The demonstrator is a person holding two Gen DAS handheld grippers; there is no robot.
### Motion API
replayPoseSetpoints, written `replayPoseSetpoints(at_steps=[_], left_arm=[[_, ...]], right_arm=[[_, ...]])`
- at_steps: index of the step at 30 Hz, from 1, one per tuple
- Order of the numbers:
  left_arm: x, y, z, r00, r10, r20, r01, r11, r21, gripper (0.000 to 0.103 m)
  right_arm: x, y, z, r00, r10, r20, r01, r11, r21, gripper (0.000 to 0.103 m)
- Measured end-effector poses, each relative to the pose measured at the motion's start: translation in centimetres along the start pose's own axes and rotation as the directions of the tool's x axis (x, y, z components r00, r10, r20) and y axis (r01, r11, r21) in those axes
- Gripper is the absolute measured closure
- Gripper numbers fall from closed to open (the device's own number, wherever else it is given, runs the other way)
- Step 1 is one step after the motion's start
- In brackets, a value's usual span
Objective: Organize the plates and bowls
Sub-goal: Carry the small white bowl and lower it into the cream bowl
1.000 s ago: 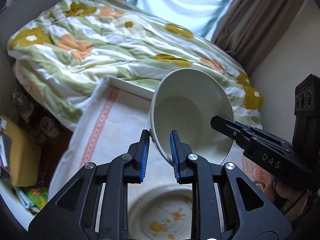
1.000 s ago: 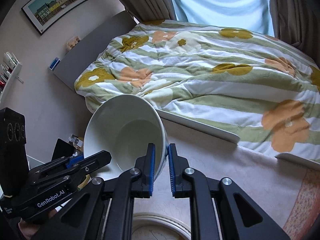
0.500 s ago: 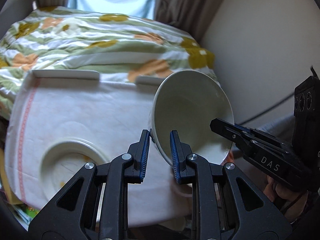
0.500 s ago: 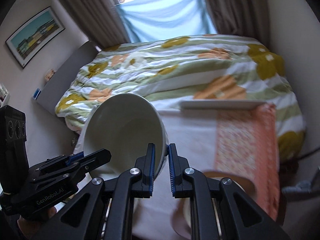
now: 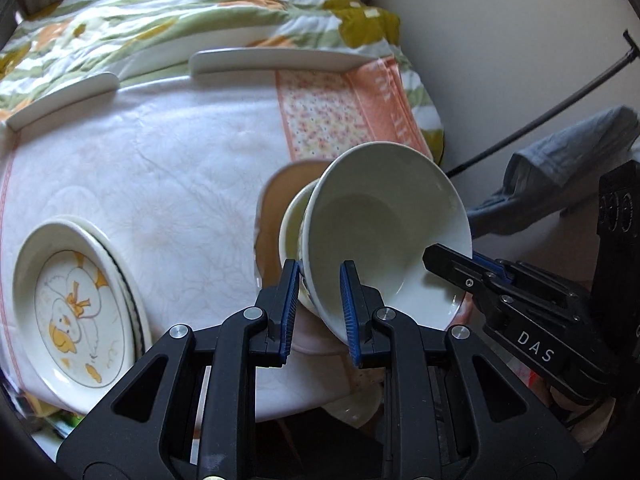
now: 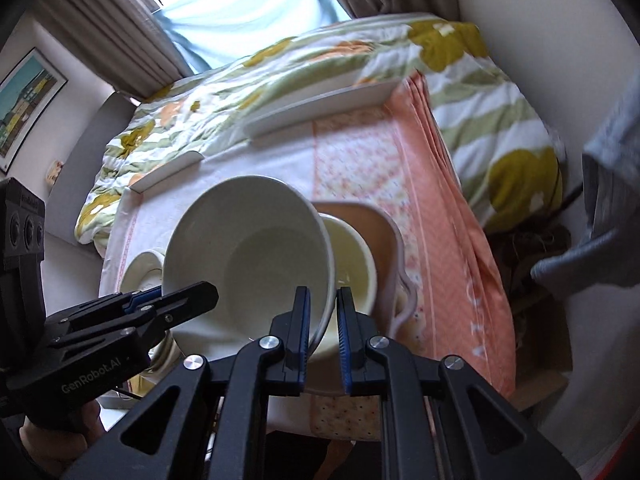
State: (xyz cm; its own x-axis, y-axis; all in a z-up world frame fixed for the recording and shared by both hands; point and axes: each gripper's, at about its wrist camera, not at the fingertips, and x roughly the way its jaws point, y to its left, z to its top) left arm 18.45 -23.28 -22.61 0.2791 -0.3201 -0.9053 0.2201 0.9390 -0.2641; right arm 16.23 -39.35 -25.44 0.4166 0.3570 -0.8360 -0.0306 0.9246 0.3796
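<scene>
My left gripper (image 5: 319,312) and right gripper (image 6: 323,322) each clamp opposite rim of tilted bowl (image 5: 384,236), jaws astride it. Bowl hangs over smaller bowl (image 6: 352,256) sitting in brown dish (image 6: 370,224) on bench (image 5: 160,160). Plate stack (image 5: 76,304) at bench's left. Bed (image 5: 180,16) behind bench.

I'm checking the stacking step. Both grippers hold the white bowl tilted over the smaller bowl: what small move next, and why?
Probably level the white bowl and lower it toward the smaller bowl. The left gripper and right gripper pinch opposite rims, it is tilted and in the air, and the smaller bowl sits just beside and below it.
</scene>
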Motion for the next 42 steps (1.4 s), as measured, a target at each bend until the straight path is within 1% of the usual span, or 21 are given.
replayPoseSetpoints(at_steps=[3, 9, 15, 22, 25, 26, 31, 34, 36, 40, 42], left_arm=[[1.4, 0.0, 0.2, 0.999, 0.017, -0.036, -0.016, 0.999, 0.028, 0.085], [2.4, 0.1, 0.7, 0.997, 0.059, -0.052, -0.054, 0.994, 0.092, 0.085], [3.2, -0.4, 0.8, 0.992, 0.112, -0.05, -0.102, 0.98, 0.171, 0.085], [3.3, -1.3, 0.4, 0.985, 0.17, -0.022, -0.159, 0.952, 0.26, 0.085], [3.6, -1.9, 0.1, 0.976, 0.219, -0.004, -0.206, 0.925, 0.32, 0.085], [3.7, -1.9, 0.0, 0.974, 0.227, -0.002, -0.213, 0.92, 0.329, 0.085], [3.8, -2.0, 0.0, 0.972, 0.236, 0.007, -0.223, 0.908, 0.354, 0.085], [3.9, -2.1, -0.2, 0.97, 0.243, 0.009, -0.229, 0.902, 0.365, 0.085], [3.6, -2.1, -0.2, 0.969, 0.246, 0.028, -0.239, 0.896, 0.374, 0.085], [3.6, -2.3, -0.2, 0.968, 0.247, 0.031, -0.24, 0.891, 0.384, 0.085], [3.6, -2.2, -0.1, 0.97, 0.242, 0.028, -0.234, 0.895, 0.381, 0.085]], right_arm=[[0.7, -0.8, -0.6, 1.0, -0.02, -0.01, 0.02, 1.0, 0.008, 0.091], [1.5, -1.0, -0.5, 0.999, -0.041, -0.012, 0.041, 0.999, 0.016, 0.091], [2.1, -1.0, -0.7, 0.998, -0.065, -0.02, 0.065, 0.998, 0.023, 0.091], [2.1, -0.7, -0.7, 0.996, -0.086, -0.022, 0.086, 0.996, 0.025, 0.091], [2.1, -0.7, -0.7, 0.996, -0.088, -0.021, 0.089, 0.996, 0.028, 0.091], [2.1, -0.6, -0.7, 0.996, -0.091, -0.021, 0.092, 0.995, 0.031, 0.091], [2.1, -0.5, -0.7, 0.994, -0.109, -0.018, 0.11, 0.993, 0.036, 0.091], [2.0, -0.9, -0.7, 0.995, -0.103, -0.015, 0.104, 0.993, 0.058, 0.09], [1.8, -1.1, -0.7, 0.996, -0.092, -0.006, 0.092, 0.993, 0.068, 0.09], [1.9, -1.1, -0.6, 0.995, -0.097, -0.009, 0.098, 0.993, 0.067, 0.09], [1.9, -1.0, -0.5, 0.995, -0.1, -0.011, 0.101, 0.993, 0.062, 0.09]])
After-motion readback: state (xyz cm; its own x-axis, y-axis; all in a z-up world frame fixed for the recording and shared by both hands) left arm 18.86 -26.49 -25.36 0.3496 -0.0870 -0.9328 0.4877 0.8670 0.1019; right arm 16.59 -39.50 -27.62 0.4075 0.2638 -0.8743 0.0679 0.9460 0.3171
